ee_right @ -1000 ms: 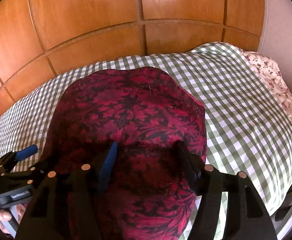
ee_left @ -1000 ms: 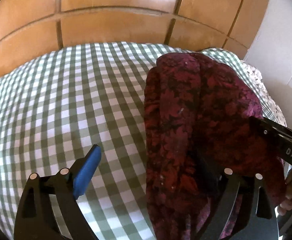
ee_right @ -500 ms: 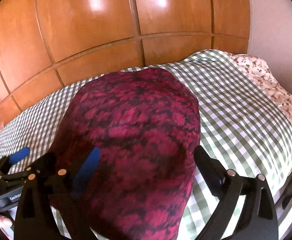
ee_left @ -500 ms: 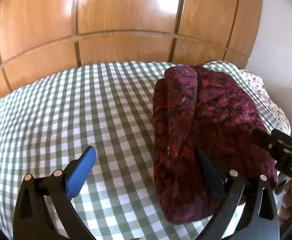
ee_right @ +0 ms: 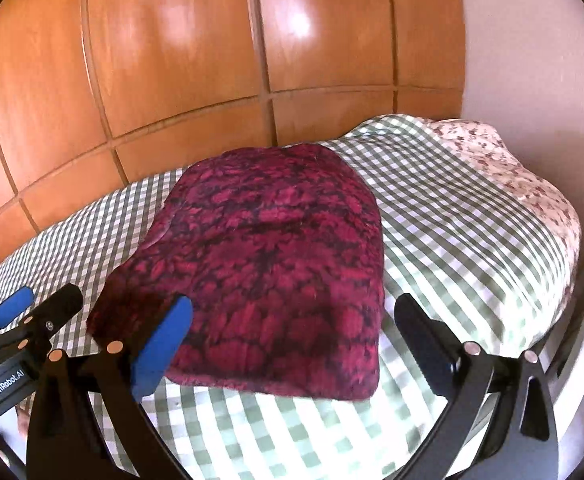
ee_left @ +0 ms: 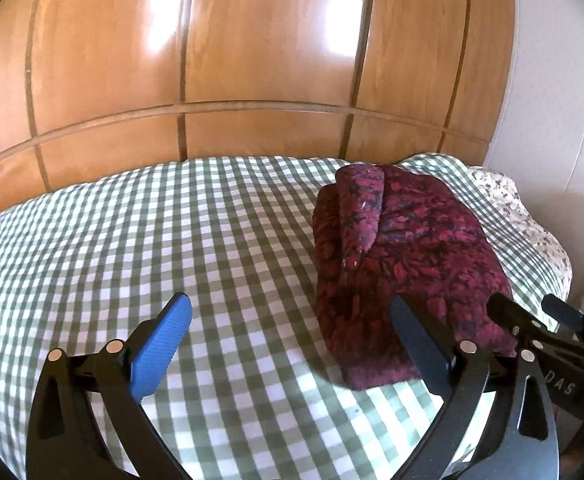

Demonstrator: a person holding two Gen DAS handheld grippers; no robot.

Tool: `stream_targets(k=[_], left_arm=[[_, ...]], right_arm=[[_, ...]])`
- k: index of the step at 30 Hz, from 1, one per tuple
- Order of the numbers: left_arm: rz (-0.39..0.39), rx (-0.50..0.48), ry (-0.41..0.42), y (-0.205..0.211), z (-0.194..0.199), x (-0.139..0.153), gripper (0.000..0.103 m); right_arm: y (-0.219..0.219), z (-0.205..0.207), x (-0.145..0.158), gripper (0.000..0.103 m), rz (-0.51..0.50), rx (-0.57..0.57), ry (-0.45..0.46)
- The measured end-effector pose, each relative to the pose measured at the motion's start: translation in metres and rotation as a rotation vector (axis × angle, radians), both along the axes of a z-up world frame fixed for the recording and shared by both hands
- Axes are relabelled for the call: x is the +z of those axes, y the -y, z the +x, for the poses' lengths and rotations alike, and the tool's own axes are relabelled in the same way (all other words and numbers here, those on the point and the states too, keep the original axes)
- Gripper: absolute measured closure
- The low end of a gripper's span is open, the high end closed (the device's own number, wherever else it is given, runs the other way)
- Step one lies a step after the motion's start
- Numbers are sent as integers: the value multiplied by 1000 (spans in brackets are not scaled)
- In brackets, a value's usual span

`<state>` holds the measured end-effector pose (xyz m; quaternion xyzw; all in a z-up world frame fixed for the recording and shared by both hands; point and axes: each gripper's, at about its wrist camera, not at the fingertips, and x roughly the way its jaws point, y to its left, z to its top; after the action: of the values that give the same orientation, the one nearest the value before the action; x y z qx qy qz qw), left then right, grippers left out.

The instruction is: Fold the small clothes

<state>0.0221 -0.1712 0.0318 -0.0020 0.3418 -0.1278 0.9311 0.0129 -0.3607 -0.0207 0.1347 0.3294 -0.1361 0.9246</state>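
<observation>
— Cloth (ee_right: pixel 276 264) lies where?
— The red cloth sits folded on the checked bed (ee_left: pixel 172 240), near the flowery pillow (ee_right: pixel 532 184).
— Why do both grippers hold nothing?
— The left gripper (ee_left: pixel 292 336) and right gripper (ee_right: pixel 292 332) have jaws spread wide, likely because the fold looks done and the cloth can rest.

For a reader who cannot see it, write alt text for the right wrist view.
A folded dark red patterned garment lies on a green-and-white checked bedspread, just ahead of the open right gripper, which holds nothing. The left gripper shows at the left edge, a floral pillow lies at far right, and wooden panels fill the background.
</observation>
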Motion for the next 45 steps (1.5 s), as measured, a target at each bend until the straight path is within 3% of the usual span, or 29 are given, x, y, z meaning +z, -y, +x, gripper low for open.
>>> stream_targets(k=[12,45], left_arm=[[32,43,25,-10,-32,-3,4],[50,83,51,-16,-44,-3,4]], right_arm=[[-17,-36,5,2,-57,-99,24],[-34,-38,6,2,-107,-76,50]])
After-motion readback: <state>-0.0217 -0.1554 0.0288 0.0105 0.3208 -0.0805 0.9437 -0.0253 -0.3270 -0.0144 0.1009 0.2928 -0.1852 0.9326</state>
